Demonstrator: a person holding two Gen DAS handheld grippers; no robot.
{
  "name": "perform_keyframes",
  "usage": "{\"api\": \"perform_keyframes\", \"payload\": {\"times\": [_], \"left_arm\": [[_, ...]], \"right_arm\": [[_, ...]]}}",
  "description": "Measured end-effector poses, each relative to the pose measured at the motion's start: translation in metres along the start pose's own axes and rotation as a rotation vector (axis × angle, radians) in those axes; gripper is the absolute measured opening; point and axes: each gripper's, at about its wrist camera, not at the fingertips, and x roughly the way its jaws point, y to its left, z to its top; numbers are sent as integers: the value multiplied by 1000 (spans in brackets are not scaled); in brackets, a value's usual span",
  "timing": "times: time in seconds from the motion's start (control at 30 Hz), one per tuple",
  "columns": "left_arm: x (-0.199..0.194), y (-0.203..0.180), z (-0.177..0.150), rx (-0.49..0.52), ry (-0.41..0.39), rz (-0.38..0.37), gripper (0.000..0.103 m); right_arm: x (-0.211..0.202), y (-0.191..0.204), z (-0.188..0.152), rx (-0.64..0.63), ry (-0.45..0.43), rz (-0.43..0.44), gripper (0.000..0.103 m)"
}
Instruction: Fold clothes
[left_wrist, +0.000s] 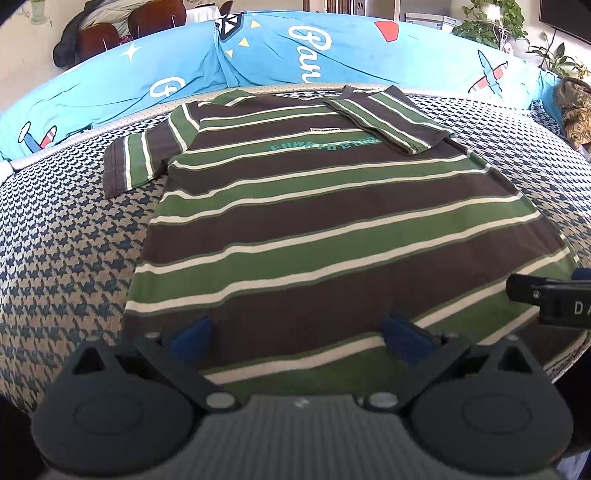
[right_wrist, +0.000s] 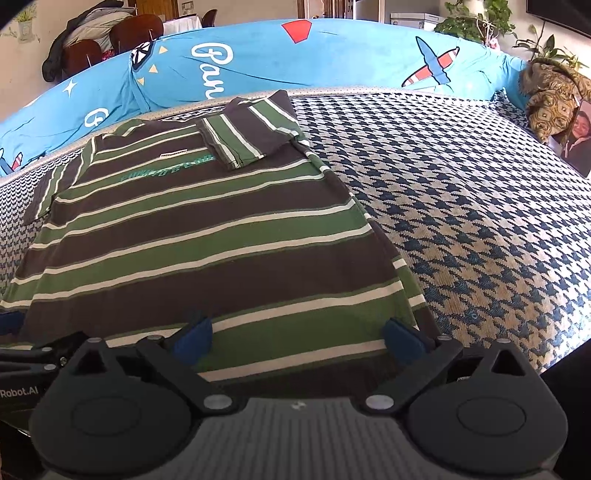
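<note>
In the left wrist view, the left tool (left_wrist: 301, 334) fills the bottom of the frame with its jaws spread wide. Its blue pads (left_wrist: 192, 334) sit apart over the lower hem of the striped T-shirt (left_wrist: 325, 221) and grip nothing. Whether the pads touch the cloth cannot be told. At the right edge of this frame, about three quarters of the way down, the dark body of the right tool (left_wrist: 554, 299) juts in beside the shirt's hem.

In the right wrist view, the right tool (right_wrist: 299, 334) is likewise wide open at the bottom of the frame. Its blue pads (right_wrist: 404, 338) are held apart above the hem near the shirt's right side, and nothing is held between them. At the lower left edge, part of the left tool (right_wrist: 33, 354) shows.

The T-shirt, in brown, green and cream stripes with teal lettering across the chest, lies flat and spread out on the bed. Its collar points to the top of the frame. One sleeve (left_wrist: 391, 118) is folded inward over the chest at the upper right of the shirt; the other sleeve (left_wrist: 129, 162) lies stretched out at the upper left.

Under it is a houndstooth bedcover (right_wrist: 461, 221) in navy and tan. A light blue quilt (left_wrist: 295, 51) printed with aeroplanes and white script runs along the far edge of the bed, across the top of both frames.
</note>
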Motion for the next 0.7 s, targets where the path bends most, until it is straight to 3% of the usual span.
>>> {"api": "perform_keyframes", "payload": {"times": [0.37,0.7], "left_arm": [[-1,43,24,-108,-26,75,103],[27,80,62,-174,-5,146,103]], "right_arm": [[-7,-2,42,-101,-86,140,100],[23,0,76,-144,-66,254,100]]}}
